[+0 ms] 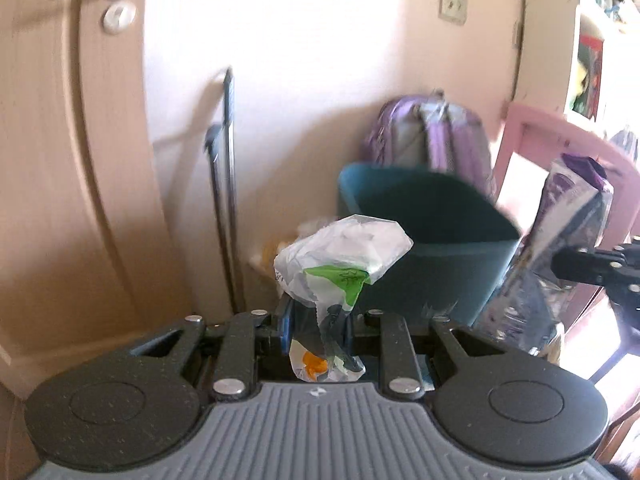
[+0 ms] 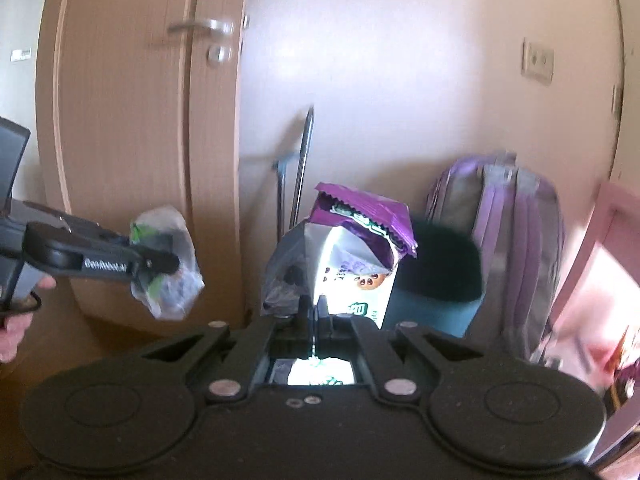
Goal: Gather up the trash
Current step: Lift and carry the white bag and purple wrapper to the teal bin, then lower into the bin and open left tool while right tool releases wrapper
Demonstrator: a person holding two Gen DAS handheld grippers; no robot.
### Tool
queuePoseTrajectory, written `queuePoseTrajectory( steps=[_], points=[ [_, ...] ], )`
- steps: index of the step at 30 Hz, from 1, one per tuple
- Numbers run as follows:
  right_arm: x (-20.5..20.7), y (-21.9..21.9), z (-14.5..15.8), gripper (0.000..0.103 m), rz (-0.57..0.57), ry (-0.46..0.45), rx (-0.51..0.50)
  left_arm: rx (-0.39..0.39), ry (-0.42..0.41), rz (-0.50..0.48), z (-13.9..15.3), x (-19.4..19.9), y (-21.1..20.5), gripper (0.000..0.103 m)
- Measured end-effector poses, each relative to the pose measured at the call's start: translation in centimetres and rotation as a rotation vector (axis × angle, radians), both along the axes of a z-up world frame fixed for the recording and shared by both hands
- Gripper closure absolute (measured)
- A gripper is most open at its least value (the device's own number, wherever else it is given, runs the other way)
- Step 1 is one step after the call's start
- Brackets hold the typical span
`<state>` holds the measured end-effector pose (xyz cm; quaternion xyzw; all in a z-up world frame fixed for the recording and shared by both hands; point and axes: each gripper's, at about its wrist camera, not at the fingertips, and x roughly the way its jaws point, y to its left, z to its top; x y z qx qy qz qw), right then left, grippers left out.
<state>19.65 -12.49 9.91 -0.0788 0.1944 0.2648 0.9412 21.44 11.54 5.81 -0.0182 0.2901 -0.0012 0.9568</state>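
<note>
My left gripper (image 1: 316,320) is shut on a crumpled clear plastic wrapper (image 1: 344,256) with green and orange print. It holds it in the air just left of a teal trash bin (image 1: 432,248). The same wrapper (image 2: 168,264) and left gripper (image 2: 160,264) show at the left of the right wrist view. My right gripper (image 2: 314,312) is shut on a purple and white cookie packet (image 2: 352,252), torn open at the top, held up in front of the bin (image 2: 436,280). That packet (image 1: 560,256) shows right of the bin in the left wrist view.
A purple backpack (image 1: 432,132) leans on the wall behind the bin. A wooden door (image 1: 72,160) stands at the left, with a metal rod (image 1: 228,184) against the wall beside it. A pink frame (image 1: 560,136) is at the right.
</note>
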Motion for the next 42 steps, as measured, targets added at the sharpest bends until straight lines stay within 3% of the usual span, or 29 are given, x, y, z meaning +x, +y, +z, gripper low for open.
queuePoseTrajectory(
  steps=[8,14,30,42],
  points=[
    [3.3,-1.3,5.7,0.103,-0.043,-0.132,0.057,-0.057,-0.092,-0.069,6.3,3.7,-3.8,0.080],
    [6.5,-2.3,7.1,0.103,-0.079,-0.148,0.095,-0.089,-0.079,-0.088,7.0,7.1,-4.8,0.080],
    [15.5,-3.5,-1.4,0.103,-0.124,0.093,0.062,-0.069,0.122,-0.083,-1.3,16.9,-8.2,0.080],
    [17.8,-2.9,-5.2,0.103,-0.086,0.219,-0.029,-0.039,0.297,-0.049,-5.6,21.1,-8.6,0.080]
  ],
)
